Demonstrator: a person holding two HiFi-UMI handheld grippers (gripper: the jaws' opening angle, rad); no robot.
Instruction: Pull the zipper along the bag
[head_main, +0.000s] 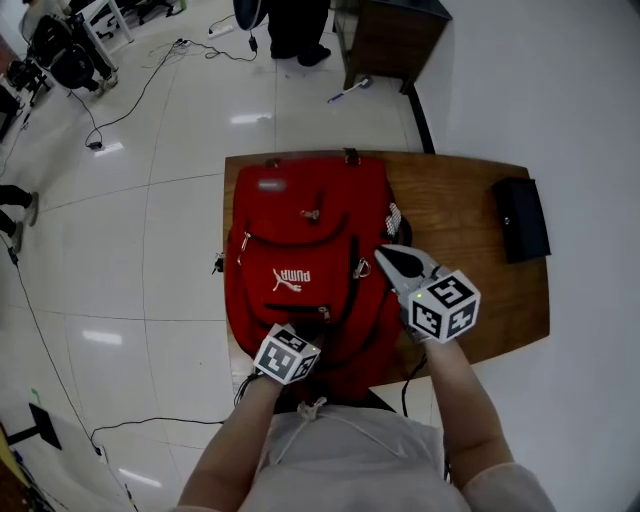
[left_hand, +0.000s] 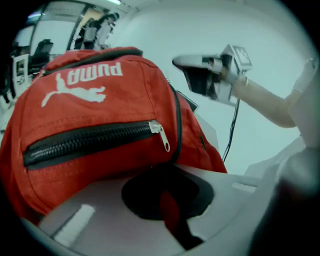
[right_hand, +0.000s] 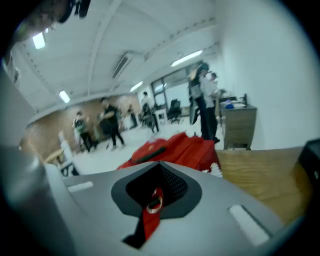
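Zipper tab (right_hand: 150, 217) half-buried in right claw (right_hand: 159, 167)

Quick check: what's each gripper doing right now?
Left gripper: shut on a red bag strap.
Right gripper: shut on the red zipper pull.

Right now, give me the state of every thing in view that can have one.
Red backpack: lying flat on the wooden table, logo side up.
Front pocket zipper: closed.
Left gripper: jaws shut on a red fabric strip of the backpack.
Right gripper: jaws shut on a red pull tab with a metal ring.
Black case: on the table, apart from the backpack; open or closed unclear.
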